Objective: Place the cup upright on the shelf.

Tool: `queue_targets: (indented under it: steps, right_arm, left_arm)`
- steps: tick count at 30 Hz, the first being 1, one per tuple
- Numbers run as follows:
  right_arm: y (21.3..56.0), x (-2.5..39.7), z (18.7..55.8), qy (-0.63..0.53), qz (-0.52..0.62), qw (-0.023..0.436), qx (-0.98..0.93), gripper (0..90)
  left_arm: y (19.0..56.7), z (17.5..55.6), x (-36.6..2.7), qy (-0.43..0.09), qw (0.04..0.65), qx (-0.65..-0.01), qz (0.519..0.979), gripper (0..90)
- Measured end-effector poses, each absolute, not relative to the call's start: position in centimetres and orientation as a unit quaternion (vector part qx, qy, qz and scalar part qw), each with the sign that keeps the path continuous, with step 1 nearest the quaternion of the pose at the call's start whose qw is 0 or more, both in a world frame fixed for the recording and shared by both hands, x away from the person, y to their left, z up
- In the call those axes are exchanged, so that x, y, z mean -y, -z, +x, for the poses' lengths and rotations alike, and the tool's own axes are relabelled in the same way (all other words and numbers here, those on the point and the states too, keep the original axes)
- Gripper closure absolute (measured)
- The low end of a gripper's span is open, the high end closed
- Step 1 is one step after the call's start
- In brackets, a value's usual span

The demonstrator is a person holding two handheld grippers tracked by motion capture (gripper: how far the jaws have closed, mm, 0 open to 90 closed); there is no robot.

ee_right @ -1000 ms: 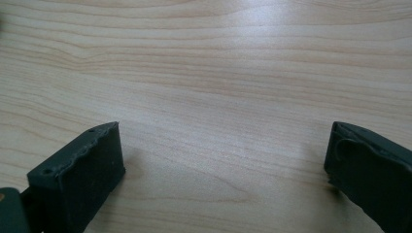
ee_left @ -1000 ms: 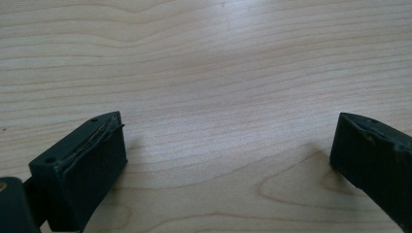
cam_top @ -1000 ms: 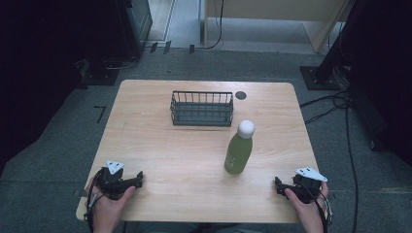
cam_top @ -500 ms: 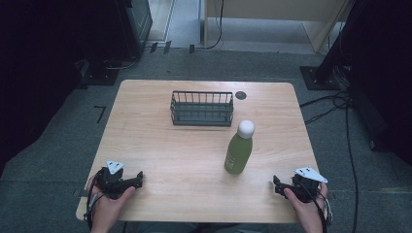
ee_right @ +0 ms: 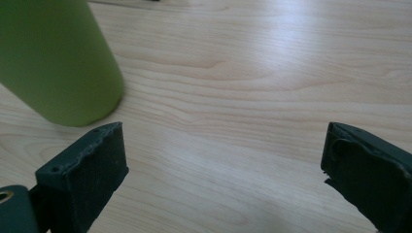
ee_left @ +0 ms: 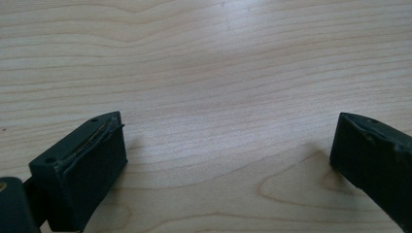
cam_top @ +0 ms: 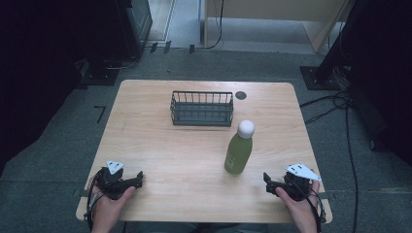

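I hold a claw in each hand, both resting low at the near edge of a wooden table. My right claw sits at the near right with its jaws spread wide and nothing between them. My left claw sits at the near left, its jaws likewise spread over bare wood.

A green bottle with a white cap stands upright, right of the table's middle. It is near my right claw, just to its left and a little farther away, not touching it. In the right gripper view the bottle's base shows at the upper left, beyond the left jaw and outside the gap. A dark wire basket stands toward the far side, apart from the bottle and with nothing inside that I can see.

The step in hand looks like taking hold of the bottle with my right claw. To do it well, I judge I should swing the claw left until the bottle's body sits squarely between the jaws, grip it low on the green part rather than at the cap, and close gently, since a tall bottle may tip if nudged from one side.
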State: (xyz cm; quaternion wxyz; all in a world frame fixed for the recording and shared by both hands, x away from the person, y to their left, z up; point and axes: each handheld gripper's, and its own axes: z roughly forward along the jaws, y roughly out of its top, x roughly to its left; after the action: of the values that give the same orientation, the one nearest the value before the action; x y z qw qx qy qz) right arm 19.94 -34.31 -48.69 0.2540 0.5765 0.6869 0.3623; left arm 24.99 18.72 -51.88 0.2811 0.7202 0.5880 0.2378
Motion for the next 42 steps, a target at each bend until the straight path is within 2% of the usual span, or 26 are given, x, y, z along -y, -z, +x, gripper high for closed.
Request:
queue_targets:
  steps: [12,42]
  right_arm:
    - [46.8,31.6,20.1,-0.391,0.542,0.248,-0.702,2.2]
    - [45.6,27.1,21.5,-0.439,0.503,0.221,-0.711,3.6]
  left_arm:
    - [51.9,25.0,-18.7,-0.238,0.281,-0.588,0.72,0.0]
    - [51.9,25.0,-18.7,-0.238,0.281,-0.588,0.72,0.0]
